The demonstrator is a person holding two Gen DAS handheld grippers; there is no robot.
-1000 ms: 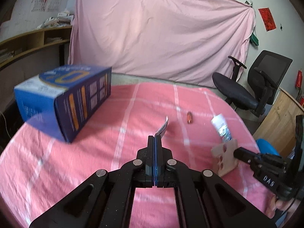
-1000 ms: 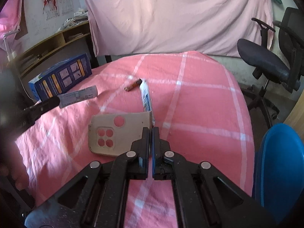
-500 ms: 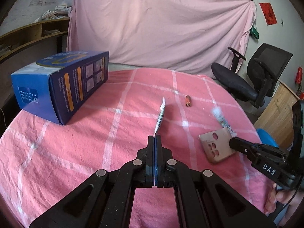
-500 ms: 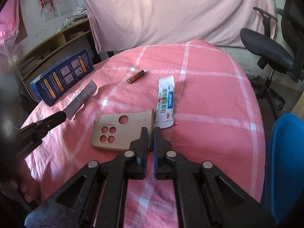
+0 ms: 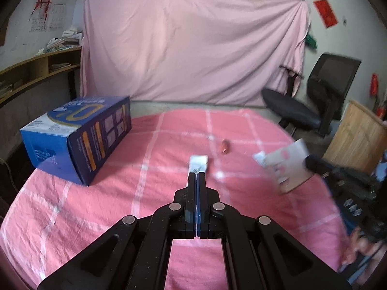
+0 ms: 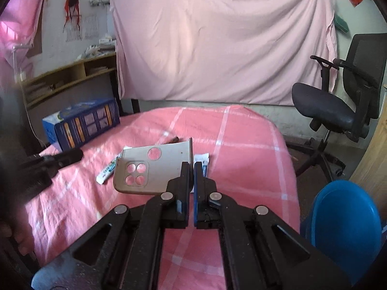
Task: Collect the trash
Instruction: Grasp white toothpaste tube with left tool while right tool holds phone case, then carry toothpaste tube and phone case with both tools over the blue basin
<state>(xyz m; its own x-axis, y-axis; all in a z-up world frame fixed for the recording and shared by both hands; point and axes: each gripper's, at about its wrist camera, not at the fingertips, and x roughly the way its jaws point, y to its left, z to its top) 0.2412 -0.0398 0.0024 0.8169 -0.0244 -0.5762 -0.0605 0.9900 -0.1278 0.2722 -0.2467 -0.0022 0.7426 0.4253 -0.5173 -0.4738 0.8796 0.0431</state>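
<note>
My left gripper (image 5: 197, 174) is shut on a white paper wrapper (image 5: 198, 163) and holds it above the pink tablecloth. My right gripper (image 6: 192, 165) is shut on the edge of a beige phone case (image 6: 150, 169), lifted off the table; the case also shows blurred in the left wrist view (image 5: 287, 169). A white and blue wrapper (image 6: 202, 160) lies on the cloth just beyond the right fingers. A small brown battery (image 5: 223, 146) lies on the cloth further back. The left gripper shows at the left of the right wrist view (image 6: 70, 155), with a wrapper (image 6: 108, 169) past its tip.
A blue cardboard box (image 5: 79, 135) lies on the table's left side. A blue bin (image 6: 343, 227) stands by the table's right edge. A black office chair (image 6: 338, 101) and a wooden cabinet (image 5: 358, 140) stand to the right. Wooden shelves (image 6: 72, 77) are back left.
The right gripper has lifted the phone case off the cloth and tilted upward. The left gripper has turned so the wrapper lies flat between its fingers.
</note>
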